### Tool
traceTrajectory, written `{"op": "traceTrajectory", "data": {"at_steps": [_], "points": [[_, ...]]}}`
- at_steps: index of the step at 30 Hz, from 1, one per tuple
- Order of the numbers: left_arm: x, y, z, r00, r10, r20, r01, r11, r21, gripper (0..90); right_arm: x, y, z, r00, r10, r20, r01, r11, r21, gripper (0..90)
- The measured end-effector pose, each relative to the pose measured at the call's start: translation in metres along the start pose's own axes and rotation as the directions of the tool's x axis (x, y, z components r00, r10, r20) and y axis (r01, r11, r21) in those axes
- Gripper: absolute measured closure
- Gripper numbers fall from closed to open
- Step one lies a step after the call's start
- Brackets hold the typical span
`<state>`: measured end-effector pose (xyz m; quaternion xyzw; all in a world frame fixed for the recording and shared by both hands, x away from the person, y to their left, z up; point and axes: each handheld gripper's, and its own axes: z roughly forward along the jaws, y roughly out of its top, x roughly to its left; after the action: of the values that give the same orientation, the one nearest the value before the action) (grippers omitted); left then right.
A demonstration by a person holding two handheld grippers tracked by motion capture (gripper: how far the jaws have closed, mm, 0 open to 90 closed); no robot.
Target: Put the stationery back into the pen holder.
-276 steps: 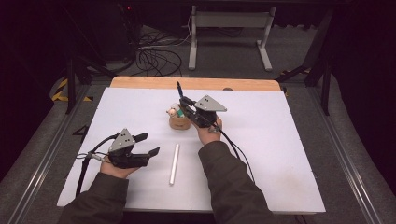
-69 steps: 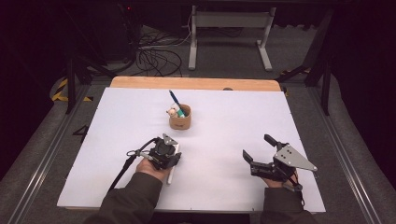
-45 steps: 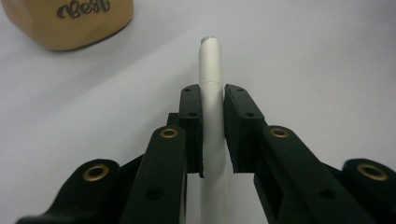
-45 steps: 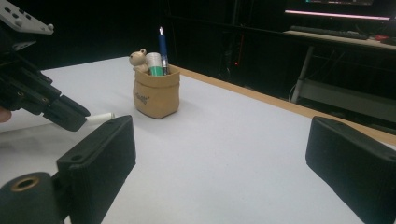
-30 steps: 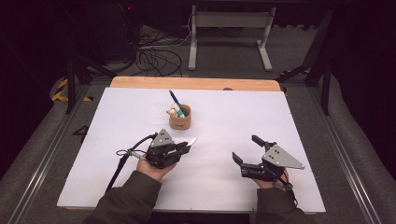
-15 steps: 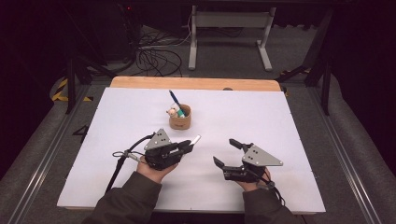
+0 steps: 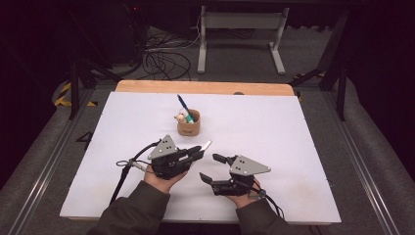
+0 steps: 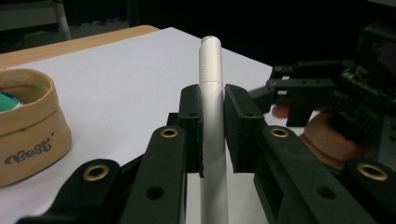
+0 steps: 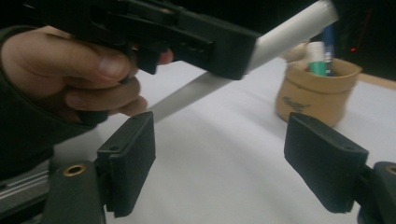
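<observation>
A white pen (image 7: 206, 145) is held up off the sheet, its tip pointing toward the cup, with my left gripper (image 7: 198, 152) shut on its barrel (image 8: 210, 93). My right gripper (image 7: 209, 166) sits just right of it, low over the sheet. It is open, its jaws have just been closing, and nothing is between them (image 9: 224, 158). In the right gripper view the white pen (image 9: 289, 32) slants above those jaws, clamped by the left gripper (image 9: 224, 51). A tan cup (image 7: 188, 128) holding a blue pen (image 7: 182, 104) stands farther back.
A white sheet (image 7: 293, 147) covers the table, with a wooden edge (image 7: 205, 87) at the back. Cables (image 7: 122, 171) trail from the left gripper toward the near left. Metal rails run along both sides of the table. The cup (image 9: 317, 93) also holds a green-and-white item.
The white pen, once lying on the sheet, is now held up by the left gripper. The right gripper has moved left toward it, and its jaws have narrowed.
</observation>
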<state>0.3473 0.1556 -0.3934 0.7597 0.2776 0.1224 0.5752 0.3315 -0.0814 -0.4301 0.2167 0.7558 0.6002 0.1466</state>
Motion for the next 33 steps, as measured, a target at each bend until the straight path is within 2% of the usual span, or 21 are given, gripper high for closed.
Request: {"op": "traceTrajectory", "data": {"at_steps": [4,10,15,19,27,33], "points": [[-0.002,0.000,0.002,1.0000,-0.001,0.001,0.001,0.9999,-0.012,78.1,0.005,-0.001,0.010,0.9987,0.032,-0.040,-0.033,0.999,-0.003,29.2],[-0.004,0.001,0.003,1.0000,0.007,-0.003,-0.007,0.9997,-0.025,78.1,0.008,-0.002,0.018,0.9938,0.085,-0.073,-0.087,0.996,-0.022,39.0],[-0.008,0.002,0.003,0.9998,0.018,0.001,-0.018,0.9993,-0.034,78.1,0.008,0.000,0.021,0.9879,0.127,-0.089,-0.131,0.990,-0.045,43.7],[-0.009,0.003,0.003,0.9998,0.022,0.002,-0.022,0.9990,-0.040,78.1,0.008,0.000,0.023,0.9836,0.154,-0.095,-0.159,0.986,-0.055,47.1],[-0.011,0.001,0.003,0.9996,0.029,0.005,-0.029,0.9988,-0.041,78.1,0.003,0.001,0.024,0.9763,0.187,-0.109,-0.195,0.979,-0.067,61.4],[-0.011,0.003,-0.001,0.9993,0.036,0.000,-0.036,0.9980,-0.051,78.0,0.000,0.001,0.023,0.9761,0.198,-0.090,-0.203,0.977,-0.058,69.8]]}}
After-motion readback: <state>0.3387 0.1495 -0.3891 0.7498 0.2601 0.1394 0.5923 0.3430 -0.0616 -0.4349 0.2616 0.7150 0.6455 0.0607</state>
